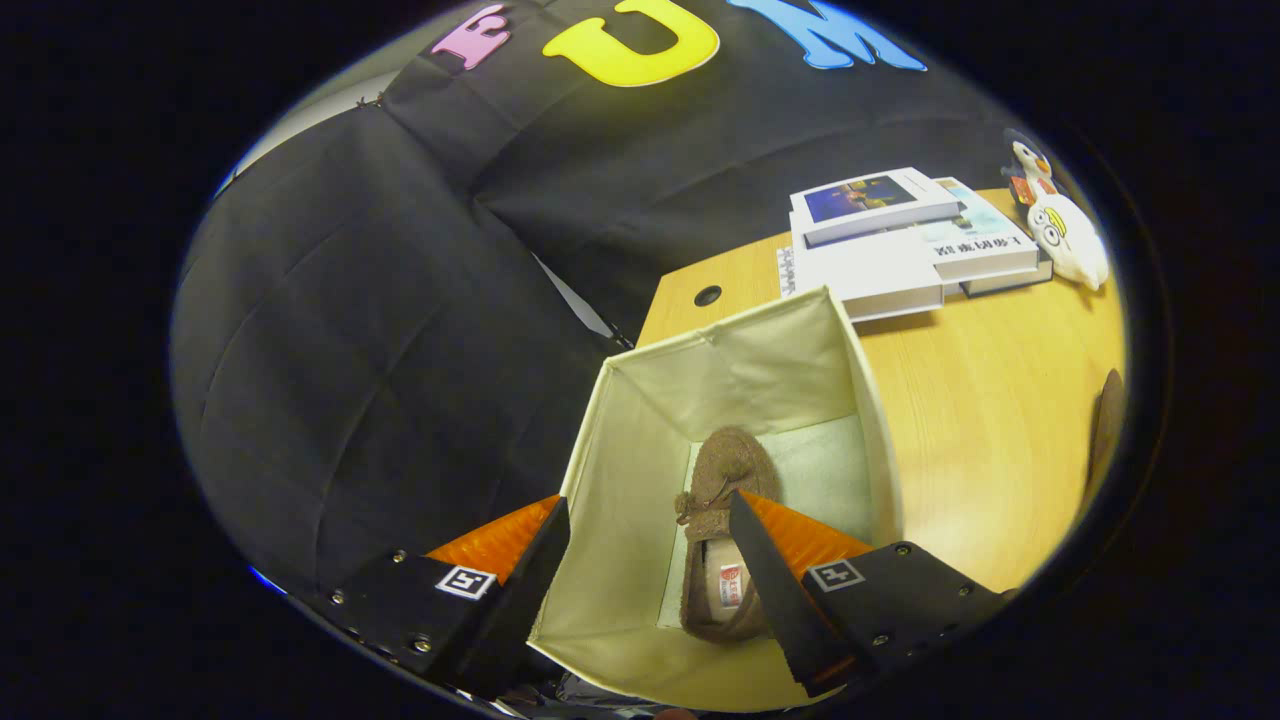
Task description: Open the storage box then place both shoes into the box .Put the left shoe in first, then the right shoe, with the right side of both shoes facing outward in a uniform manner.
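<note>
A cream fabric storage box [620, 470] stands open on the wooden table [980, 420], and I look down into it. One brown shoe [725, 470] lies on the box floor by its left wall, toe pointing away from me, its opening with a label near my fingers. My gripper [648, 500] hangs open above the box. Its left finger sits over the box's left wall, and its right finger crosses the shoe's right side without pinching it. A dark brown shape [1105, 430], perhaps the other shoe, lies on the table far to the right, mostly cut off.
A stack of books [900, 240] lies on the table beyond the box. A white plush toy [1065, 235] lies to their right. A small round hole [707, 295] sits in the tabletop near its back corner. Bare wood stretches to the right of the box.
</note>
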A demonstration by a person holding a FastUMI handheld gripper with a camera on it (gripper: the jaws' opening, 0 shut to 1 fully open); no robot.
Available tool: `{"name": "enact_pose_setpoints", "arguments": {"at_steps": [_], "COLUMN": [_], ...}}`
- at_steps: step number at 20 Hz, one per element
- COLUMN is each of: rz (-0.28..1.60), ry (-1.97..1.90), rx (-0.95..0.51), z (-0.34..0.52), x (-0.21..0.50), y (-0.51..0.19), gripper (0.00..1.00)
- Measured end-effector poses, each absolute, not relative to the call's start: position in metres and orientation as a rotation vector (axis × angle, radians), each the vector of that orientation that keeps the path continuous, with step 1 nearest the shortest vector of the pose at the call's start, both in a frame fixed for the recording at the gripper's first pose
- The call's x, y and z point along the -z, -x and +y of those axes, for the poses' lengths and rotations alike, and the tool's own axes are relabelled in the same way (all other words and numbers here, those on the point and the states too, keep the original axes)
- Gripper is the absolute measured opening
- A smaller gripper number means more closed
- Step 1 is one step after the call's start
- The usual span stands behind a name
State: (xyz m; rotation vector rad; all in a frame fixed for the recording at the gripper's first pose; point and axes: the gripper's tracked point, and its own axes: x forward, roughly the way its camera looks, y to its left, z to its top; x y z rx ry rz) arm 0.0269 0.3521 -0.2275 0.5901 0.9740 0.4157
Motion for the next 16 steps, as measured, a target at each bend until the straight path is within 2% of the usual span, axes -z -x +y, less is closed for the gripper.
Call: {"name": "enact_pose_setpoints", "arguments": {"at_steps": [8, 16], "rz": [0.784, 0.764], "ry": [-0.416, -0.317], "rx": [-0.417, -0.316], "z": [0.253, 0.139], "x": [0.176, 0.189], "y": [-0.038, -0.024], "gripper": [0.97, 0.98]}}
